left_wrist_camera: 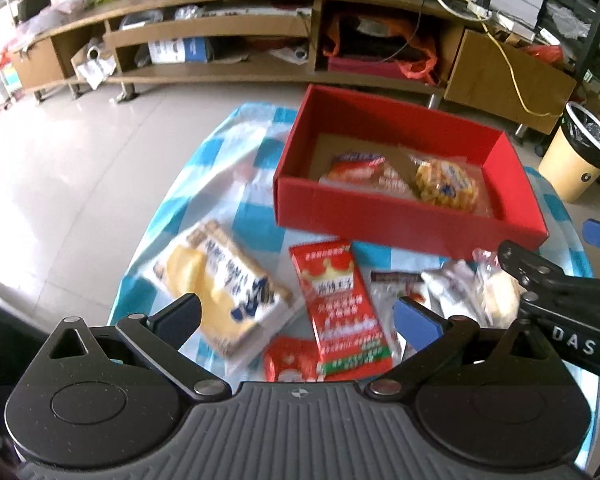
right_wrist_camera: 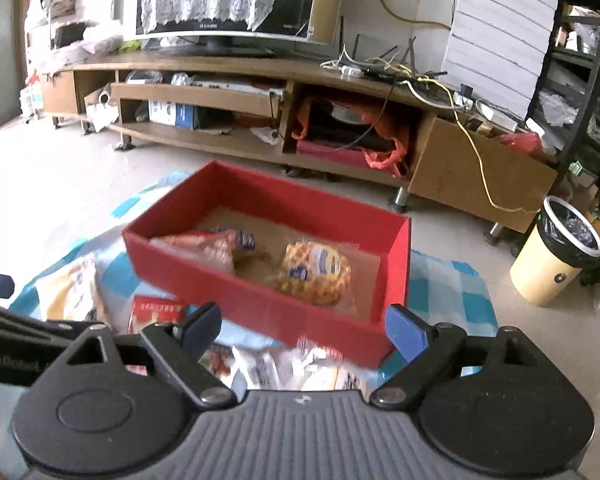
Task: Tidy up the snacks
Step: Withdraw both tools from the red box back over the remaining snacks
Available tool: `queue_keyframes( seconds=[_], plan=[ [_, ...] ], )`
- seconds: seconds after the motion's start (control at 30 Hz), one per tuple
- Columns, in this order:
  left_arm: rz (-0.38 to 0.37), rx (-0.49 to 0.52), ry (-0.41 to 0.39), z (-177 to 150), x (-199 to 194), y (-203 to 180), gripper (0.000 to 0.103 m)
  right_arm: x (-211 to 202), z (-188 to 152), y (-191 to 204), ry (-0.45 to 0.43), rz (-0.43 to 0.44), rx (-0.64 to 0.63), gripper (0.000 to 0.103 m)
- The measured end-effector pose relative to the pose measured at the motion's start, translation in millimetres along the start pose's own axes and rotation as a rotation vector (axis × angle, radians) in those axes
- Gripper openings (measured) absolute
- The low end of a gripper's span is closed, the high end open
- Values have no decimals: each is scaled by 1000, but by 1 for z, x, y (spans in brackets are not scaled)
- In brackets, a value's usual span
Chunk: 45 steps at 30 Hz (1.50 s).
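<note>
While your left fingers [left_wrist_camera: 414, 322] stood spread wide with nothing between them, they hovered just above the loose snacks on the checked cloth [left_wrist_camera: 220, 152] that covered the desk. Your right fingers [right_wrist_camera: 406, 334] were spread just as wide and empty too, poised over the near wall of the red box [right_wrist_camera: 260, 312], touching nothing that I could see.

Directly under your left gripper [left_wrist_camera: 298, 316] lay the red sachet [left_wrist_camera: 340, 304], flat and long, with a small red packet [left_wrist_camera: 290, 360] just beside its near end. To its left sat the yellow cracker pack [left_wrist_camera: 220, 288], and to its right a heap of clear-wrapped pieces [left_wrist_camera: 468, 284], too blurred to tell apart.

I judged all of these light, crinkly and slick. The sachet would flex, so you would have done well to pinch it across its narrow width near the middle. The cracker pack looked stiffer but its contents would crush; its long edges suited a gentle grip.

Already 2 snacks lay inside the box: a red-and-white bag [left_wrist_camera: 364, 176] and a round yellow waffle pack [left_wrist_camera: 446, 186]. The far half of its floor stayed free.
</note>
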<state>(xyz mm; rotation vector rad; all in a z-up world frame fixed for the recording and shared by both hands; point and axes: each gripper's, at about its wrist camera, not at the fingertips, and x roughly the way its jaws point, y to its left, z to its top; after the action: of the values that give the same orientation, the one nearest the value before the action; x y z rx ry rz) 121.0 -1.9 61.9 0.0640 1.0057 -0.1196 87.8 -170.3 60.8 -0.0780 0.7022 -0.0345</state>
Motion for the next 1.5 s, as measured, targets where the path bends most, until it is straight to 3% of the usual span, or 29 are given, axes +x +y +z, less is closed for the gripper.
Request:
queue_keyframes(
  seconds=[0.33,0.77,0.9,1.07,1.27,1.4,1.5],
  plan=[
    [1,3,30,-28,-9,0,103,-24,-26,2,24,37,22,87],
    [-22,125,54,-60,-5,-22,103,-38,-58,-22,88,14,69,87],
    [-54,205,36,-67,-5,-39,103,-39,-62,-31,95,6,82,87],
    [-134,266,86,-74,16,-63,102,-41,-62,-45,89,-3,117,87],
    [-180,516,104,-85,36,-101,99,-43,-65,-57,98,16,148,87],
    [-143,597,137,-91,59,-105,91,-44,-68,-65,105,36,171,87],
    [-94,664,108,-100,56,-110,84,-43,-68,-69,110,35,182,87]
  ],
)
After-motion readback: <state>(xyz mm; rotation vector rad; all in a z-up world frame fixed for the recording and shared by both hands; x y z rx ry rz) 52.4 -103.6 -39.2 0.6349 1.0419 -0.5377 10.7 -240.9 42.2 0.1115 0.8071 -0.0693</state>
